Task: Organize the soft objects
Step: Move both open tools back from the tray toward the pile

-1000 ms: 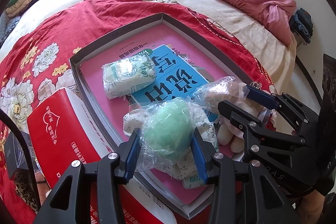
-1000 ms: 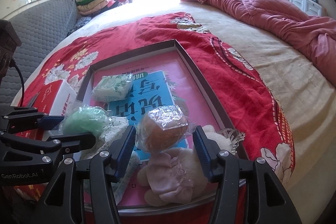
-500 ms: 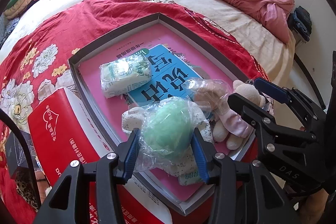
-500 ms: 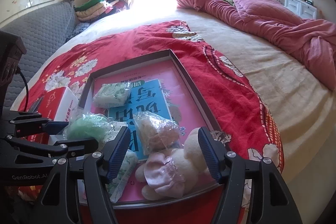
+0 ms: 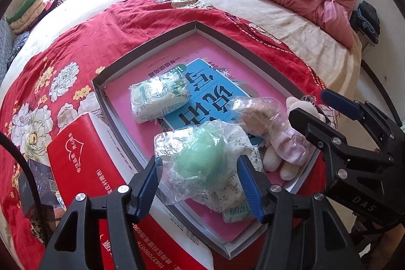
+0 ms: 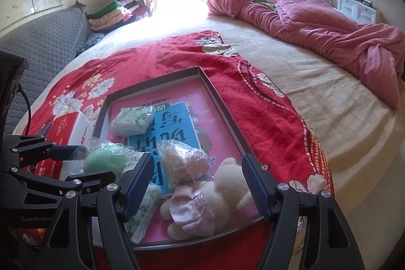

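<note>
Two grippers: left gripper [image 5: 200, 175] fingers clamped on bagged green sponge [image 5: 200, 160]; right gripper [image 6: 195, 185] fingers apart, empty. Lower sponge gently into tray [image 5: 149, 48].

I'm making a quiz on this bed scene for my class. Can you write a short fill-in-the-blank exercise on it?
1. The left tongs grip a bagged ball coloured ____.
2. The right tongs are ____ and hold nothing.
3. The plush bear wears a dress coloured ____.
4. The shallow box rests on a floral blanket coloured ____.

Missing words: green; open; pink; red
</note>
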A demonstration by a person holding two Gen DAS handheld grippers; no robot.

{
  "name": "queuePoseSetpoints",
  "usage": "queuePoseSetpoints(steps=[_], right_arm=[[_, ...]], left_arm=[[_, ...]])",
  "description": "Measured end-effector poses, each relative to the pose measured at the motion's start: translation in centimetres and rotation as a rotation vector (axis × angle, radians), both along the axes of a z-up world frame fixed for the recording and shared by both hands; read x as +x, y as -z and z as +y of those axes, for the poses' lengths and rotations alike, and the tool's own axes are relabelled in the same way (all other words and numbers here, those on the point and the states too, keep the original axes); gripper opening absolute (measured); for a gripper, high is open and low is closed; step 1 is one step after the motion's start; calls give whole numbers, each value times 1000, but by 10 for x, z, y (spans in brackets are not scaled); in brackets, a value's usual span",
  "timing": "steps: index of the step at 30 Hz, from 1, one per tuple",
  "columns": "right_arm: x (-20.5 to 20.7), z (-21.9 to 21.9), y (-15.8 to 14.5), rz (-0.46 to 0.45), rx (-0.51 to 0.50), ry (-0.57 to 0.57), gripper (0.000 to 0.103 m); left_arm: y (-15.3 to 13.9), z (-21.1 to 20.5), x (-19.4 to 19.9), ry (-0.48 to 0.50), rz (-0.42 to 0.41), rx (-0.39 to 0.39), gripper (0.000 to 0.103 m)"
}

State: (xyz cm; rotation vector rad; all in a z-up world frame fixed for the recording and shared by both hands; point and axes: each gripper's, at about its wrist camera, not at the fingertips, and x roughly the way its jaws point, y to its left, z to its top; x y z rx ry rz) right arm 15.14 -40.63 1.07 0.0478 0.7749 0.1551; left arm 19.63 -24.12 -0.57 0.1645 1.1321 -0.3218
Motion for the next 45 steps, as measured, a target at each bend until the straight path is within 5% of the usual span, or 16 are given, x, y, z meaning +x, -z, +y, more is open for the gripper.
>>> queuePoseSetpoints(steps=[32,45], right_arm=[[-27,5,-32,-52,-46,43,78],[-46,6,-52,-118,-10,77,78]], left_arm=[[-51,33,-24,-72,-104,-93,84],[-71,48,-46,-96,-155,-106,85]])
